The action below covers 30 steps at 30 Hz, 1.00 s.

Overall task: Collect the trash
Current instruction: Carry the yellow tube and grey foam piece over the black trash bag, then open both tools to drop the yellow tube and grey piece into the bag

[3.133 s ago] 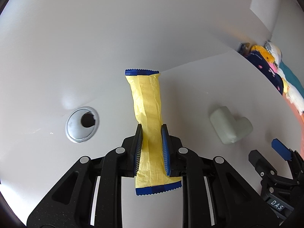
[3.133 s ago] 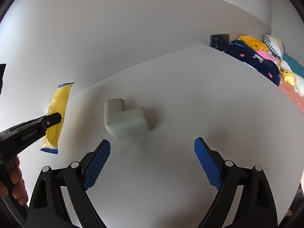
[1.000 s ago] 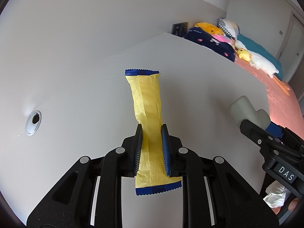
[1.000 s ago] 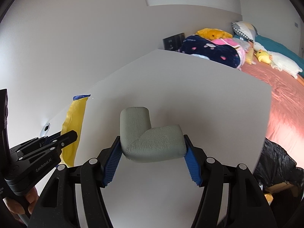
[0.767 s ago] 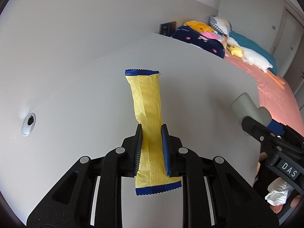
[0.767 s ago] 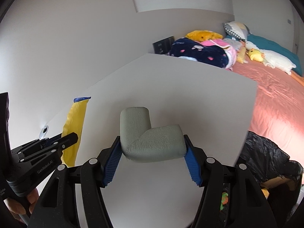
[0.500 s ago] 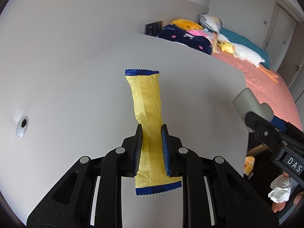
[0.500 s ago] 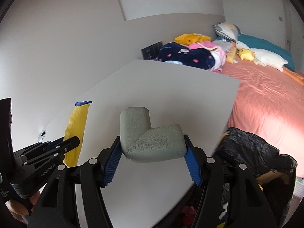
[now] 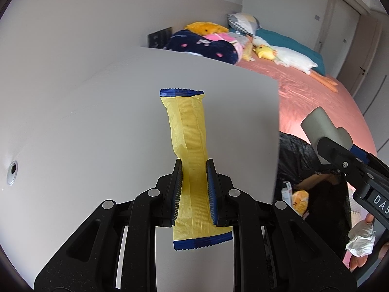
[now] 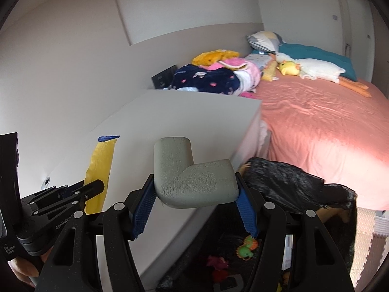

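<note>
A: What does each gripper carry?
B: The left gripper (image 9: 194, 189) pinches a yellow wrapper (image 9: 190, 146) upright; the right gripper (image 10: 194, 204) clamps a grey foam corner piece (image 10: 192, 177), jaws about half spread.

A: Any lettering?
B: "DAS" on the right gripper's body, "GenRobo" on the left's. A black trash bag (image 10: 287, 187) sits just beyond the right fingertips.

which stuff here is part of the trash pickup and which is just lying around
Part of the job:
- yellow wrapper, held in the left tool
- grey foam corner piece, held in the right tool
- black trash bag beside the desk

Just lying about:
- plush duck
- navy blanket
- pink bed
- white desk
</note>
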{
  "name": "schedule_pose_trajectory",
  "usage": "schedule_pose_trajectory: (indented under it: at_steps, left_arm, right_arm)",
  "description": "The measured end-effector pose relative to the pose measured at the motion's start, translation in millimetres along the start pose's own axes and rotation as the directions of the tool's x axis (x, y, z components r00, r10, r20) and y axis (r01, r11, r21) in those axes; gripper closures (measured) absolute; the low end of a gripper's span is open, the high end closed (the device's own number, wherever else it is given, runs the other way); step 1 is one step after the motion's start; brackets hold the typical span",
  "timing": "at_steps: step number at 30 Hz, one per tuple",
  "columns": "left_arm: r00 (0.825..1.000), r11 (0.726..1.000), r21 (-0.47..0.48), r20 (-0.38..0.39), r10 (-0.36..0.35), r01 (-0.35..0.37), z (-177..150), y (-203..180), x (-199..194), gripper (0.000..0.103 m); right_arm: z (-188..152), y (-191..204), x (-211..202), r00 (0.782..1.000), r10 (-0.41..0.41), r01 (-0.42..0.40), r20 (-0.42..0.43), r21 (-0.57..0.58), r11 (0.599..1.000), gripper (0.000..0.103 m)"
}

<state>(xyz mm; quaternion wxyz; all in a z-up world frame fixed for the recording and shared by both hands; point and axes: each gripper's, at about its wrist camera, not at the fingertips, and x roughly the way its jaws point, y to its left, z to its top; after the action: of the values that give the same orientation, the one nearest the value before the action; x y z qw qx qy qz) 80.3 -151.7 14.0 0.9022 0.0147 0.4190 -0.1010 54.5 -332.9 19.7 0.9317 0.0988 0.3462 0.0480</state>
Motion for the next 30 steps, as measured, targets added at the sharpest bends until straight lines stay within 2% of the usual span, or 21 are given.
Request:
schedule_pose_trajectory:
  at_steps: [19,30]
  left_arm:
    - [0.994,0.985,0.135,-0.022,-0.109,0.111,1.3,-82.1,-1.2,0.084]
    - [0.982,0.956,0.223,-0.055,-0.181,0.188,1.6,-128.7,1.1,0.084]
  right_arm:
    - [-12.6,-76.1,-41.5,0.992,-0.12,0.114,0.041,0.11,0.987,0.039]
    - [-21.4,-119.8,-65.4,0.978,-0.201,0.187,0.059,0.187,0.964,0.039]
